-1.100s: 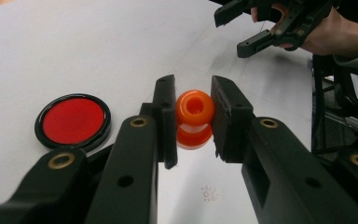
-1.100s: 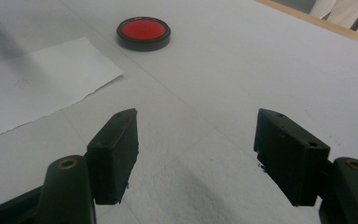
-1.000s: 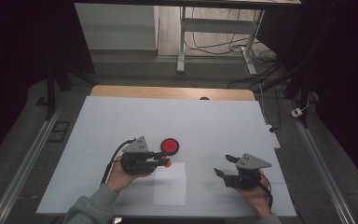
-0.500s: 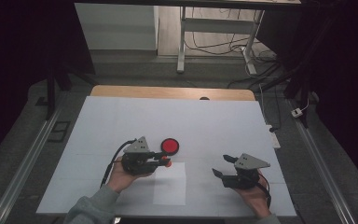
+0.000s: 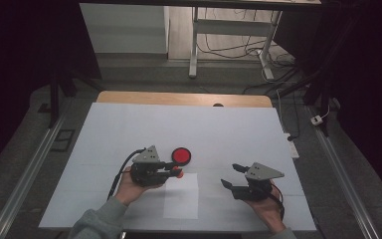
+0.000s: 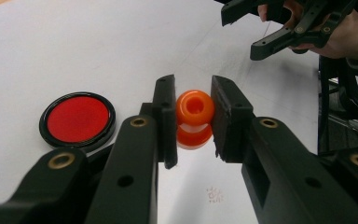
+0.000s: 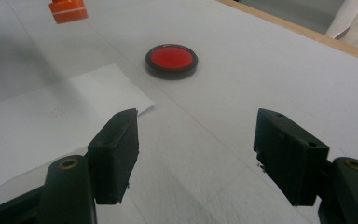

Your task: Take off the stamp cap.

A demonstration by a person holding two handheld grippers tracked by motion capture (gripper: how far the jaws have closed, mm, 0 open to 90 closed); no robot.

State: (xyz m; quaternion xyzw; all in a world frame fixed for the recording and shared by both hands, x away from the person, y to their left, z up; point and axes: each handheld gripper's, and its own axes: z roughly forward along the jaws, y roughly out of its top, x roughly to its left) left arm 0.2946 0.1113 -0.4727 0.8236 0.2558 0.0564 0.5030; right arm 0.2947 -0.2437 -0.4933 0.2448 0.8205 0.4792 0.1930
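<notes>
A: Where's the stamp (image 6: 194,117)?

B: Clamped between the jaws of the left gripper (image 6: 194,119), hollow end facing the camera, its long axis running along the jaws. It hangs just above the table (image 5: 129,129).

A: And the pad (image 5: 181,156)?

B: Flat on the table, just beside the left gripper's tip, on its far side in the high view. From the stamp it lies to the left in the left gripper view, close but apart.

A: The other hand?

B: The right gripper (image 5: 233,175) is well apart from the pad, its jaws wide with nothing between them. The paper (image 5: 181,196) lies between the two hands. The left is nearer to both, I'd judge.
</notes>
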